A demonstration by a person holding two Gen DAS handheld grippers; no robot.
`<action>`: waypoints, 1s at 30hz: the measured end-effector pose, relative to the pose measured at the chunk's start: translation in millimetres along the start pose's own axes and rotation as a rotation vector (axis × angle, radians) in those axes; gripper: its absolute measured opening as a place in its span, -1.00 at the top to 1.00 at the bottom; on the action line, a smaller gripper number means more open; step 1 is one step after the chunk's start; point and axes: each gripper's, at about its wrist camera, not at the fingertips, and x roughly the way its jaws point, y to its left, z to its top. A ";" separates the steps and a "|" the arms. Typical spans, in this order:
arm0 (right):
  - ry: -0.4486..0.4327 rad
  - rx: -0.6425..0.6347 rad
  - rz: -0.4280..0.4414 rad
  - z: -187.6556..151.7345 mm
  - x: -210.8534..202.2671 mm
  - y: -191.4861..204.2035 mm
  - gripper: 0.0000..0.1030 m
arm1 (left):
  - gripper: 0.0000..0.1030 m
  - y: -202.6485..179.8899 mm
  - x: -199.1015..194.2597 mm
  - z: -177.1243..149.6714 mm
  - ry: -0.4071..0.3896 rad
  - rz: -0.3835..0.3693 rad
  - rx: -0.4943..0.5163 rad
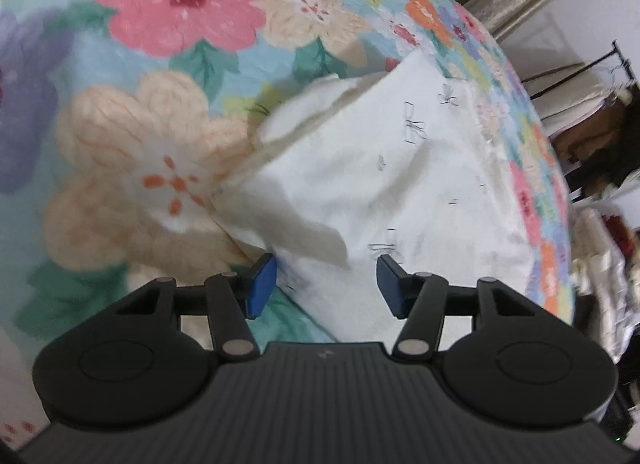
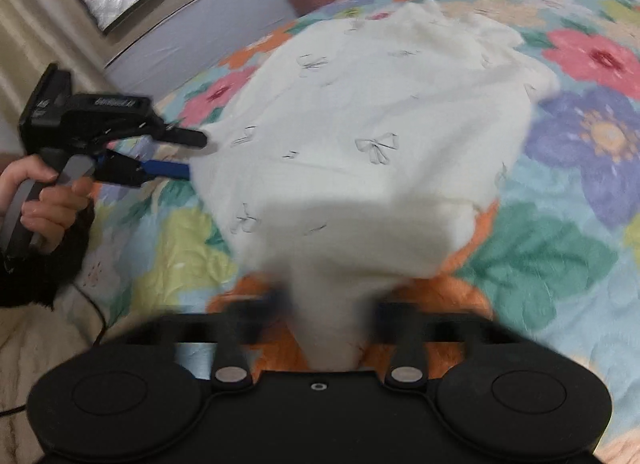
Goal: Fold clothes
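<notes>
One white garment (image 2: 360,136) with small bow prints lies on the floral bedspread (image 2: 560,256), soft, light and floppy, best taken by an edge. Right gripper (image 2: 332,308) has cloth between its blurred fingers; whether they are clenched I cannot tell. Left gripper (image 1: 326,284) gapes at the near hem.

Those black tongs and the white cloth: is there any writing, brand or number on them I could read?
Left tongs: pale lettering on the black body, too blurred to read.
Right tongs: no text visible.
White garment: only small drawn bows, no words.
Floral bedspread: flowers only, no writing.
</notes>
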 end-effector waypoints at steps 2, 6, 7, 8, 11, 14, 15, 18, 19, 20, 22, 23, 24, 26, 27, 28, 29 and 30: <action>-0.039 0.014 0.035 10.1 -9.6 -0.2 0.71 | -0.08 -1.9 -0.4 -1.3 -0.003 -0.047 -0.018; -0.129 0.010 0.028 33.4 -34.0 2.7 0.72 | -0.23 -6.1 -7.0 -10.9 -0.033 -0.113 -0.081; -0.139 0.000 0.023 37.3 -37.5 4.3 0.73 | -0.28 -2.5 -8.2 -17.0 -0.041 -0.129 -0.139; -0.149 -0.009 0.014 40.6 -40.9 5.4 0.73 | -0.30 2.8 -7.1 -24.6 -0.039 -0.159 -0.213; -0.168 -0.022 -0.005 46.3 -49.2 7.6 0.73 | -0.30 9.8 5.9 -40.9 0.017 -0.296 -0.342; -0.176 -0.027 -0.005 53.0 -52.4 9.1 0.74 | -0.30 2.8 17.4 -42.7 0.053 -0.326 -0.349; -0.179 -0.015 0.006 55.8 -52.9 8.2 0.74 | -0.30 -0.9 19.3 -40.1 0.031 -0.295 -0.336; -0.196 0.024 0.036 62.4 -58.2 3.7 0.73 | -0.41 -0.5 29.7 -33.3 -0.022 -0.248 -0.384; -0.204 0.029 0.041 63.0 -61.0 2.7 0.74 | -0.42 4.4 34.5 -30.7 -0.030 -0.235 -0.427; -0.210 0.026 0.042 61.9 -63.7 2.4 0.74 | -0.42 10.1 39.0 -27.9 -0.035 -0.233 -0.465; -0.214 0.023 0.032 61.2 -66.4 -0.3 0.73 | -0.32 17.7 45.8 -22.4 -0.047 -0.246 -0.505; -0.216 0.027 0.027 61.5 -66.8 -1.6 0.73 | 0.15 15.1 45.6 -20.0 -0.061 -0.243 -0.479; -0.214 0.030 0.031 60.7 -66.8 -2.2 0.74 | 0.82 9.4 44.5 -18.1 -0.075 -0.232 -0.436; -0.210 0.036 0.039 59.2 -66.9 -3.3 0.74 | 0.85 -1.9 42.4 -15.5 -0.099 -0.220 -0.362; -0.208 0.039 0.043 58.4 -66.9 -3.8 0.73 | 0.86 -4.6 40.7 -14.4 -0.109 -0.221 -0.347; -0.206 0.042 0.047 57.7 -66.9 -4.4 0.73 | 0.87 -6.8 38.6 -12.9 -0.116 -0.213 -0.332; -0.204 0.045 0.050 56.9 -66.9 -4.9 0.73 | 0.88 -8.9 36.4 -11.4 -0.123 -0.201 -0.316; -0.202 0.048 0.054 56.1 -67.0 -5.5 0.73 | 0.88 -11.7 33.2 -10.1 -0.130 -0.185 -0.294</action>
